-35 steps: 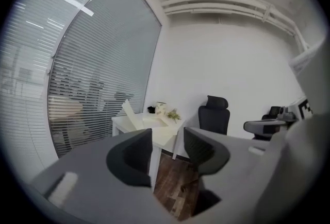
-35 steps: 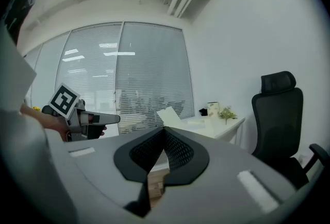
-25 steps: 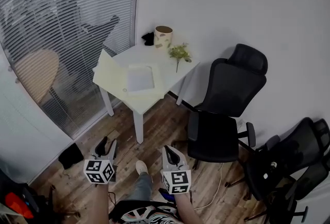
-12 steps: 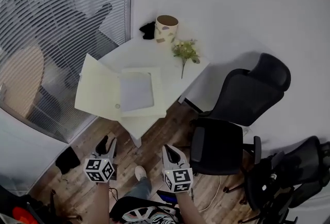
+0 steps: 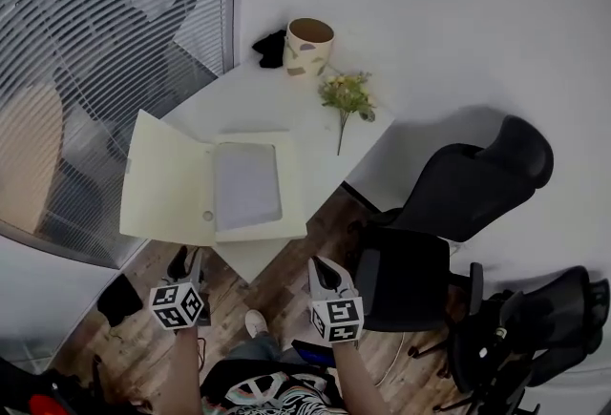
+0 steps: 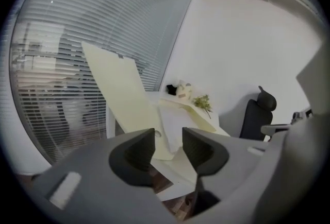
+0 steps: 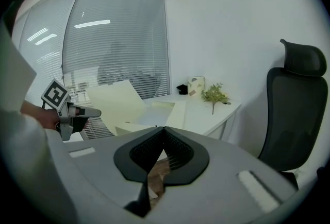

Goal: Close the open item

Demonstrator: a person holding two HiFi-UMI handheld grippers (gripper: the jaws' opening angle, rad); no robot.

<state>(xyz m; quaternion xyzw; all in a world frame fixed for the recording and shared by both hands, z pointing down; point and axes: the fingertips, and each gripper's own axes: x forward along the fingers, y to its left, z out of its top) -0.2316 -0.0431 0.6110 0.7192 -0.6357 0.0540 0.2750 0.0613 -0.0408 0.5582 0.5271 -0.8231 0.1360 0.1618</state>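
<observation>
The folder (image 5: 170, 182) lies open on the white desk (image 5: 277, 98), at the desk corner nearest the person. Its left flap extends beyond the desk edge on the side of the window blinds (image 5: 95, 22); in the left gripper view this flap (image 6: 121, 94) stands tilted upward rather than flat. The right half of the folder rests on the desk surface and carries a stack of pale sheets (image 5: 246, 186). At the far end of the desk, near the wall, stand a patterned cup (image 5: 308, 45) and, just beside it on the left, a small black object (image 5: 271, 48) that cannot be identified. A green sprig (image 5: 347, 98) lies on the desk between the cup and the right edge, apart from the folder. The left tongs (image 5: 187, 262) are held low in front of the desk, below the overhanging flap; the left gripper view shows their jaws apart with nothing between them (image 6: 168, 140), pointing toward the folder. The right tongs (image 5: 323, 266) are held just beside the desk corner, clear of the folder; the right gripper view shows their jaws closed together on nothing (image 7: 164, 133). Neither pair of tongs touches the folder. A black office chair (image 5: 458, 194) stands to the right of the desk, above a wooden floor (image 5: 286, 294).
</observation>
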